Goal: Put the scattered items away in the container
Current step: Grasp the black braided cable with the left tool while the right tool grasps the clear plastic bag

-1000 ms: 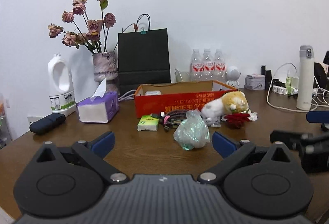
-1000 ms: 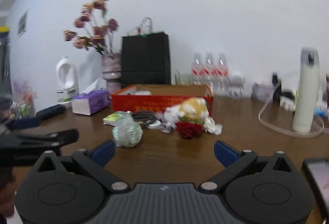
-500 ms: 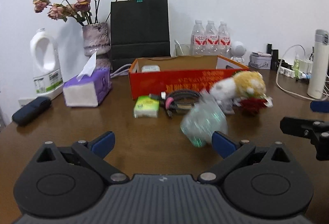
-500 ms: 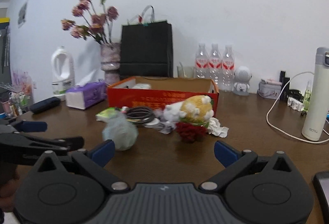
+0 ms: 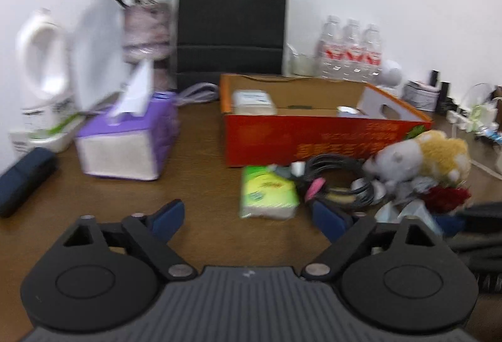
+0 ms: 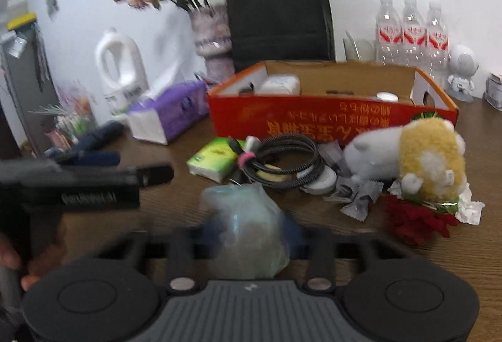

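Observation:
An open red cardboard box (image 5: 323, 138) (image 6: 329, 119) stands mid-table with a white packet and a small tin inside. In front of it lie a green tissue pack (image 5: 266, 193) (image 6: 215, 161), a coiled black cable (image 5: 337, 182) (image 6: 287, 165), a yellow-and-white plush toy (image 5: 423, 158) (image 6: 417, 158), a red flower (image 6: 414, 221) and small wrappers (image 6: 357, 199). My right gripper (image 6: 249, 235) is closed around a crumpled clear plastic bag (image 6: 248, 235). My left gripper (image 5: 248, 218) is open and empty, just short of the tissue pack.
A purple tissue box (image 5: 128, 141), a white jug (image 5: 40, 72), a vase of dried roses (image 5: 146, 28), a black paper bag (image 5: 232, 19) and water bottles (image 5: 348, 50) line the back. A dark case (image 5: 25, 179) lies at the left edge.
Both grippers moved forward toward the pile. The right gripper went from open to closed on the plastic bag. The left gripper swung left, so the tissue pack is now ahead of it.

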`<action>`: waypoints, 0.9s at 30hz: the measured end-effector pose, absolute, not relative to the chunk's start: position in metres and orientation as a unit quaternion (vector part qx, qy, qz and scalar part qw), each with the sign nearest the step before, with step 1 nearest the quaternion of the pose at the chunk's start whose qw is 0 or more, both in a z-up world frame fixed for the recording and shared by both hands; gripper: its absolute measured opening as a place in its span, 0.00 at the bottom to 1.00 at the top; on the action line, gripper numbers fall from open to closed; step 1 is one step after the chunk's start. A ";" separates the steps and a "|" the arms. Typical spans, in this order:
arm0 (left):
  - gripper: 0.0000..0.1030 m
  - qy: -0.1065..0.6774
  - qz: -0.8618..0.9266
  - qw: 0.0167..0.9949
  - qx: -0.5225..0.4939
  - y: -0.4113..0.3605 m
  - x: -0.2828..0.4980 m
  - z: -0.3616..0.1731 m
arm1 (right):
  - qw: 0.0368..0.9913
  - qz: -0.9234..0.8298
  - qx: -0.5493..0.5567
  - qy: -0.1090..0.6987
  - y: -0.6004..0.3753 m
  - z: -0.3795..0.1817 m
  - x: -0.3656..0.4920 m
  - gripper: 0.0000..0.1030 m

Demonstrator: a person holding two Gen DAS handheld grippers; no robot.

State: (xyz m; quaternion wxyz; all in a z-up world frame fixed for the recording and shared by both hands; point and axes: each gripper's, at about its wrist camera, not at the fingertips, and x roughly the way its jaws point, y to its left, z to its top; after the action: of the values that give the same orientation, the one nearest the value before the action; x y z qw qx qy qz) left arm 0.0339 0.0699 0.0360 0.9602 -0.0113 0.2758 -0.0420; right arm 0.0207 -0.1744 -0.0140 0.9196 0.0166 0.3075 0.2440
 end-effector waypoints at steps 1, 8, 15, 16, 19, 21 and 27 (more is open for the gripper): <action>0.73 0.288 -0.058 0.956 -0.017 0.065 0.042 0.037 | 0.920 0.246 0.020 0.305 -0.177 -0.014 0.020 0.32; 0.36 0.357 -0.081 0.930 -0.024 0.015 0.096 0.030 | 0.941 0.172 0.006 0.292 -0.225 -0.013 -0.005 0.30; 0.33 0.365 -0.017 0.927 -0.086 0.013 0.113 0.024 | 0.941 0.184 0.016 0.283 -0.251 -0.021 -0.028 0.35; 0.29 0.362 -0.018 0.927 -0.100 0.016 0.112 0.022 | 0.941 0.185 0.014 0.283 -0.251 -0.021 -0.029 0.35; 0.00 0.347 0.004 0.932 -0.100 0.015 0.105 0.030 | 0.940 0.190 0.009 0.283 -0.251 -0.022 -0.031 0.34; 0.00 0.322 -0.006 0.944 -0.075 0.012 0.089 0.038 | 0.940 0.194 0.007 0.281 -0.251 -0.023 -0.031 0.34; 0.00 0.229 -0.034 0.973 0.009 0.001 0.027 0.067 | 0.939 0.196 -0.012 0.282 -0.244 -0.024 -0.032 0.34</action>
State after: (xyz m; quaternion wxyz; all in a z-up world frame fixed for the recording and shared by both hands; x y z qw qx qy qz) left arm 0.0271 0.0013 0.0668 0.9727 0.0091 0.2294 -0.0340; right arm -0.0319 -0.2443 -0.0243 0.9391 -0.0122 0.2818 0.1962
